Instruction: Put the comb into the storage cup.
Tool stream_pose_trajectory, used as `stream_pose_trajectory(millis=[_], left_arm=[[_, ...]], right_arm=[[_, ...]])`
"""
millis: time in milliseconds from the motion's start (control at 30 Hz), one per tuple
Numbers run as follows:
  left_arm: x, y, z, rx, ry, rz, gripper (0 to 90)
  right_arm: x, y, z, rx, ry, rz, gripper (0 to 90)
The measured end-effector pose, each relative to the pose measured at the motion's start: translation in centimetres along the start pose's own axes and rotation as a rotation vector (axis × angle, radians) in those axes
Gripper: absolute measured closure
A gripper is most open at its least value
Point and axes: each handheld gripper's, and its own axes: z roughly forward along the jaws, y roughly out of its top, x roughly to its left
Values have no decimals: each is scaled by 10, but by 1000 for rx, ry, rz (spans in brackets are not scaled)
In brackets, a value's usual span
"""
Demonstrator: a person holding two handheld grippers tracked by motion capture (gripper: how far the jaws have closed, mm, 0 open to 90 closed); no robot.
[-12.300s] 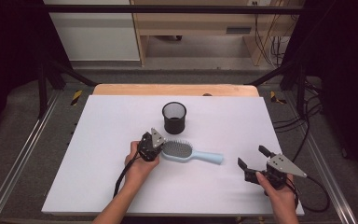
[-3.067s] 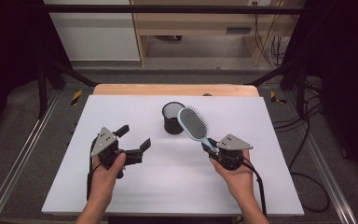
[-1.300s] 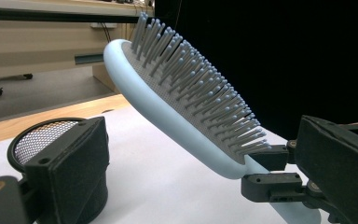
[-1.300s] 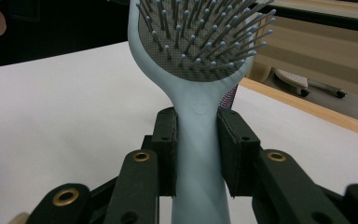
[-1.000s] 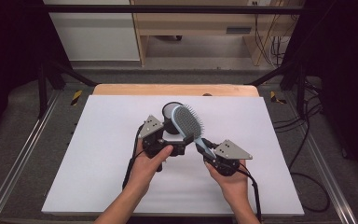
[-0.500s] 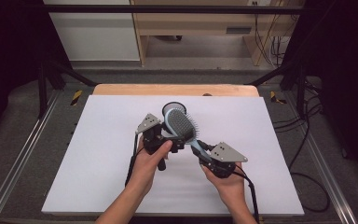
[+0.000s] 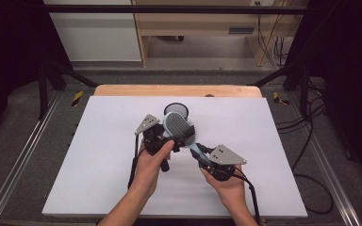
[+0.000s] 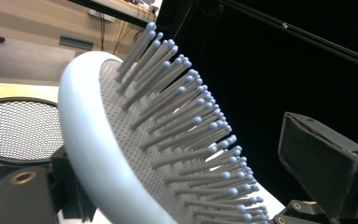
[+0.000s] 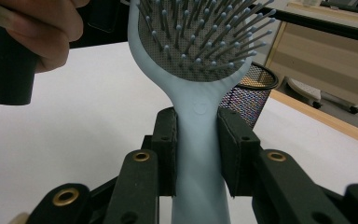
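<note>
Mesh cup (image 7: 176,110) sits behind hairbrush (image 7: 179,129), apparently touching neither.

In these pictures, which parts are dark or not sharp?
High view: the room beside the table is nearly black. Left gripper view: a black background behind the hairbrush. Right gripper view: the mesh cup and far furniture look soft.
</note>
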Motion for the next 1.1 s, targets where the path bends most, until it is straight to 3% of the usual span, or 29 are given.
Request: stream_pose_trajectory(millis=[467, 733, 900, 1000, 1100], left_arm=[[4, -1, -3, -15, 37, -79, 283], [3, -1, -4, -32, 28, -118, 397], [3, -2, -4, -42, 15, -170, 446], [2, -4, -5, -52, 13, -183, 471], [-1, -5, -5, -54, 13, -160, 486]], right_arm=[[1, -2, 3, 10, 2, 4, 694], [1, -4, 4, 17, 6, 21, 694], [1, -5, 5, 30, 8, 23, 694], [2, -6, 7, 40, 8, 18, 694], [2, -7, 8, 51, 8, 18, 694]])
